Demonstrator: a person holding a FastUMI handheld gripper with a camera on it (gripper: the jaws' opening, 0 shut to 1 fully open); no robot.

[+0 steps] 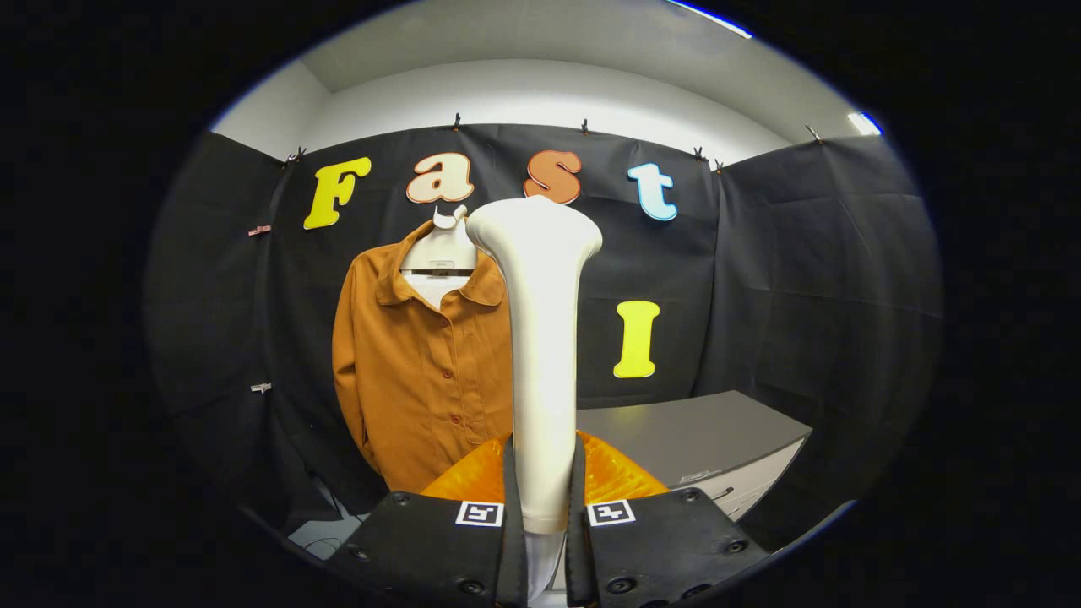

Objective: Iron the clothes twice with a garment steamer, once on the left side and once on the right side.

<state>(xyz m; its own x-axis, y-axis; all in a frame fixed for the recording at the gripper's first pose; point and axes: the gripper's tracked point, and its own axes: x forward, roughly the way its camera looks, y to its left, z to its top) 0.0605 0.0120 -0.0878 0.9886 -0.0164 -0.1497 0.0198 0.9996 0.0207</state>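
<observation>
The steamer (540, 355), clamped upright between the two fingers (507, 507) of the gripper (541, 513), stands in front of the shirt (414, 371) and conceals that garment's far side, sleeve and part of the collar. The steamer's face is turned away, so its outlets cannot be seen, and its lower handle drops below the fingers out of sight. The shirt's hem is cut off by the near finger and an orange part (473, 477) behind it. The hanger (441, 249) is largely inside the collar; its hook is partly masked by the steamer head. The table (701, 435) is hidden at its near end behind the steamer, and items on its front edge are too small to identify.
</observation>
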